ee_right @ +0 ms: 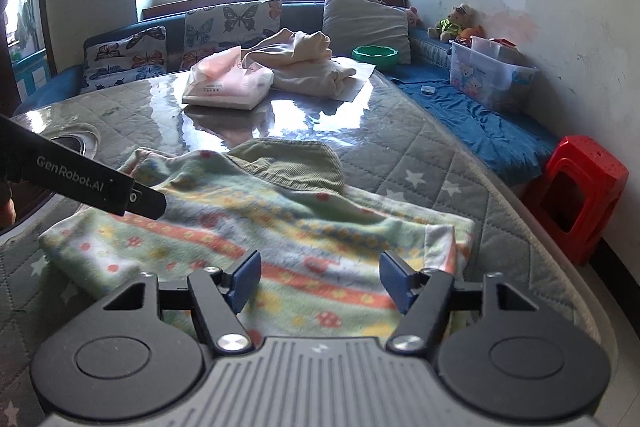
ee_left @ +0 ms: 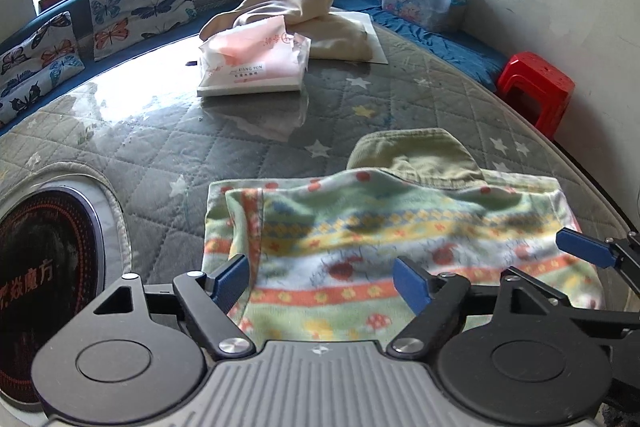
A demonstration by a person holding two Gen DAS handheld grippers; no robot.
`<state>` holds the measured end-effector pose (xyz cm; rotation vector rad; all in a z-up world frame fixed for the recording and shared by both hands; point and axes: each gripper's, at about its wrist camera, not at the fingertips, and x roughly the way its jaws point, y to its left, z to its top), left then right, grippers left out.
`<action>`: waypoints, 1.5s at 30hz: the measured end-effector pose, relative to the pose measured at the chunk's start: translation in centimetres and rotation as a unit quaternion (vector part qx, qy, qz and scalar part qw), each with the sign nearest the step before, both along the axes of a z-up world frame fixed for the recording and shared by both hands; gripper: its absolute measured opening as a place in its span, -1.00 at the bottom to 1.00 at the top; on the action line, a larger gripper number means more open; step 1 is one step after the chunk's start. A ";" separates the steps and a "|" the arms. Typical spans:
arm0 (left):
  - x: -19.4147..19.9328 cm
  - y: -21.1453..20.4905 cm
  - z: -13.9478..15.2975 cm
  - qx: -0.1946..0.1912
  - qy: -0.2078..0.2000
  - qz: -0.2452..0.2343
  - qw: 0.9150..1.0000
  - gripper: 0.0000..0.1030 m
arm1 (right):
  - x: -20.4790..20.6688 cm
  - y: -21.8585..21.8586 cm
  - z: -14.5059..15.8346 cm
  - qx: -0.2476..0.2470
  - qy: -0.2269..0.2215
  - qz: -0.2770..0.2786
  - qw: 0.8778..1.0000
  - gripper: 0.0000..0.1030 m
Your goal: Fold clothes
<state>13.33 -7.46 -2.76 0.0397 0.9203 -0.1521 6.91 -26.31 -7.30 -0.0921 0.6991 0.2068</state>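
Hovering over the patterned garment [ee_left: 384,247], I take it as my landmark: it lies folded on the glossy quilted surface [ee_left: 160,155], with an olive corduroy piece [ee_left: 416,155] poking out from under its far edge. At its left edge my left tongs [ee_left: 322,281] stand wide, nothing between the pads, the cloth just below them. Over its right half my right tongs [ee_right: 320,279] also stand wide and empty. My worry is the left flap: it looks loosely doubled and could spring open once unattended. If I lift away carelessly, a pad might snag the fleecy pile and drag the fold askew. The slick surface could let the whole bundle slide toward the near edge. Far beyond it, the cream clothes heap [ee_left: 304,15] is yet to be folded.
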 end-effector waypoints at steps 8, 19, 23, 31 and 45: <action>-1.9 -0.1 0.0 0.006 -0.008 -0.010 1.000 0.69 | -1.5 0.1 0.1 0.003 0.002 -0.009 1.000 0.41; -3.7 0.1 0.1 0.009 -0.014 -0.018 1.000 0.77 | -2.9 0.6 0.1 0.001 0.001 -0.011 1.000 0.48; -4.5 0.1 0.1 0.010 -0.016 -0.022 1.000 0.80 | -3.4 0.7 0.1 0.000 0.000 -0.012 1.000 0.49; -5.9 0.1 0.1 0.013 -0.021 -0.027 0.999 0.83 | -4.6 1.1 0.3 -0.006 -0.002 -0.010 1.000 0.58; -8.6 0.4 0.1 0.014 -0.030 -0.033 0.999 0.95 | -6.8 1.6 0.3 -0.009 -0.005 -0.014 1.000 0.74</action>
